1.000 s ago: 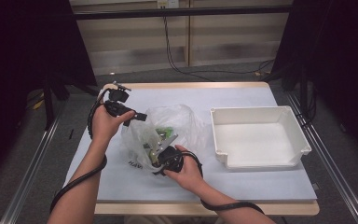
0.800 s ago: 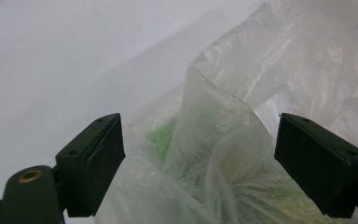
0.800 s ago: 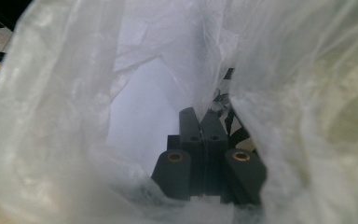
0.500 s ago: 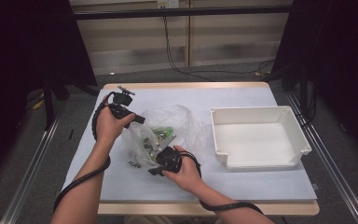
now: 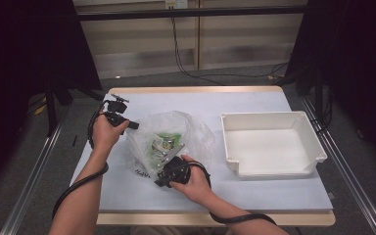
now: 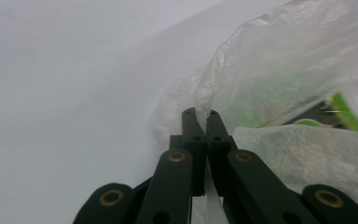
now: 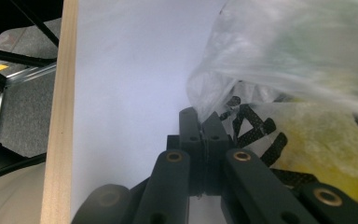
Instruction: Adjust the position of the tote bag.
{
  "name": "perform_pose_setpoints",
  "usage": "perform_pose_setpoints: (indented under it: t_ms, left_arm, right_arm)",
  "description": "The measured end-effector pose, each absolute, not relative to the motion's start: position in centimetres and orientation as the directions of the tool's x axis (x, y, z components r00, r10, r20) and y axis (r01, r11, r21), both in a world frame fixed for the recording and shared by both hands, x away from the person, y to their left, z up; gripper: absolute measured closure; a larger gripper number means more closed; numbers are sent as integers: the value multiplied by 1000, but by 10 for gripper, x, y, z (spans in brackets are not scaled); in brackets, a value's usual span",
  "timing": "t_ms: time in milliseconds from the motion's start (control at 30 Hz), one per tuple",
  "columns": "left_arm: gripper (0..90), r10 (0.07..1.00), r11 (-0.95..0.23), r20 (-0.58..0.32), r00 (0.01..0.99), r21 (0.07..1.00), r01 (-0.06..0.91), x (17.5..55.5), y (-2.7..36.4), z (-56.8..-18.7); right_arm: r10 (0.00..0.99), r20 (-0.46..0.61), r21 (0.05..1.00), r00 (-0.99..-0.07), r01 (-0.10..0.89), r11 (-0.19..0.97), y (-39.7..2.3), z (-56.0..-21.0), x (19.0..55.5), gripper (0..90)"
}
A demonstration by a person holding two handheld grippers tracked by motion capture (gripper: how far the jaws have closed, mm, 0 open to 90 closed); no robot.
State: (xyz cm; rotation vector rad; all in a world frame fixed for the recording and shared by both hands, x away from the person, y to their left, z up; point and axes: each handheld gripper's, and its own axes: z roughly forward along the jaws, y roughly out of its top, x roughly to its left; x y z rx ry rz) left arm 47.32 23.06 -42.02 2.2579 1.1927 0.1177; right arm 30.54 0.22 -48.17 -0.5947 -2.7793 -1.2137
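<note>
Left gripper (image 5: 133,125) has just been closing, jaws now pinched on the clear plastic bag's (image 5: 169,139) upper left rim; right gripper (image 5: 160,182) is clamped on its near edge. Bag lies mid-table (image 5: 254,188), the white tray (image 5: 273,145) well apart, bare table in front.

The bag (image 5: 169,142) lies mid-table (image 5: 274,191) — the tray (image 5: 273,147) to its right, apparently apart.

Table (image 5: 127,196) with bag (image 5: 196,129), bin (image 5: 274,147)
</note>
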Motion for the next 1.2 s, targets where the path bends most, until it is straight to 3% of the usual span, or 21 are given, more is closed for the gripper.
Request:
perform_pose_setpoints:
  t_ms: [200,533,600,700,767,867,1033,1200]
  left_arm:
    - [900,793,-466,-111,599,522,715,484,230,-424]
    - [895,790,-430,-155,593,550,716,483,234,-421]
    - [730,786,-419,-179,592,551,722,480,234,-416]
    - [583,777,-412,-183,602,576,706,472,231,-405]
    - [556,770,-405,-189,610,594,695,466,228,-397]
    - [430,761,-406,-193,620,604,686,460,225,-388]
    - [302,748,-405,-196,634,623,669,453,219,-380]
    - [218,745,-420,-174,644,628,655,451,217,-375]
  right_arm:
    - [337,201,705,-920,375,602,-1,-481,304,900]
    - [351,202,705,-915,384,597,-7,-480,304,884]
    - [355,187,705,-916,377,601,-8,-480,305,878]
    - [364,186,705,-913,382,598,-9,-479,306,881]
    - [363,186,703,-913,382,600,-10,-478,307,887]
    - [366,192,701,-910,389,598,-10,-479,308,891]
    - [361,181,692,-915,379,614,-8,-479,305,890]
    - [362,180,688,-915,380,618,-8,-479,305,889]
